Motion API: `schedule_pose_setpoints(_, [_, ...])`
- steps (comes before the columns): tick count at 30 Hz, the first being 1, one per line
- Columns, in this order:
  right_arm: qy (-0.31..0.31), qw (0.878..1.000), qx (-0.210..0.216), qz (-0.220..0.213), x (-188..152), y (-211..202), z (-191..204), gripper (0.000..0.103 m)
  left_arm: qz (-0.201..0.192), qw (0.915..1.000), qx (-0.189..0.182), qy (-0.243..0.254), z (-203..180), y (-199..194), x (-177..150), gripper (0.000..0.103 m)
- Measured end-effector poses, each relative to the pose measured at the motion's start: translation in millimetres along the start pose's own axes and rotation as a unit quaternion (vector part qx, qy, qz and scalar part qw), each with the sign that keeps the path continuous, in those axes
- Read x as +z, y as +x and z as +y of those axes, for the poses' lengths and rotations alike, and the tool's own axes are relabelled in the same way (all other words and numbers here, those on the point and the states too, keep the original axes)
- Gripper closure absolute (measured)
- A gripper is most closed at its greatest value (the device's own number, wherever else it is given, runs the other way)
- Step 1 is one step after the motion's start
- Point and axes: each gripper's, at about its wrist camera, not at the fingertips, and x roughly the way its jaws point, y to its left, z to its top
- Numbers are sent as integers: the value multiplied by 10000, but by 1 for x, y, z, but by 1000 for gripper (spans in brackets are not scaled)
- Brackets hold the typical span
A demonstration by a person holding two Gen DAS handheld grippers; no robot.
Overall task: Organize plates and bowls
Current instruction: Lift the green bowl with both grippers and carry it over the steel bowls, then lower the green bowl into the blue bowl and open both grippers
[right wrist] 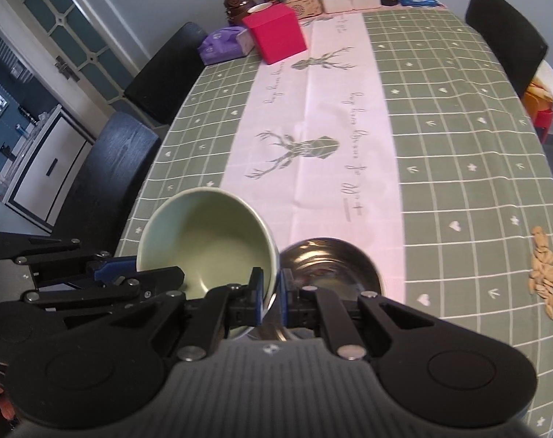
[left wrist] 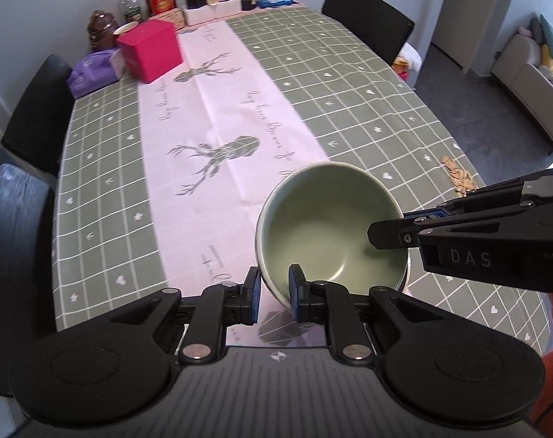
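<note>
Green ceramic bowl (left wrist: 331, 230), rigid, glossy and breakable, held tilted above the tabletop (left wrist: 349, 84) beside a steel bowl (right wrist: 331, 266), left gripper (left wrist: 274, 292) and right gripper (right wrist: 271, 292) jaws each clenched on its rim

Soft even daylight, sharp focus, fisheye-bent edges.

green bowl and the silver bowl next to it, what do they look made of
Green bowl: probably glazed ceramic, going by its smooth, even pale green surface, soft sheen and thick rim; melamine can't be ruled out. Silver bowl: most likely polished stainless steel, since its dark mirror-like inside shows sharp reflections and its rim is thin.
</note>
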Motion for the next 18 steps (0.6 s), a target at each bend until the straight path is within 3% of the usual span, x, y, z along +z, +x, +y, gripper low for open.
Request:
schedule_pose_setpoints(8, [173,9995,-151,232,-6,16,-39,98,208,9996,-156,125,-25,36,0,85])
schedule_pose_setpoints(18, [-46,9965,-333,760,-14,57,-45,97,663,9973,26,312,-36,73,-9,85])
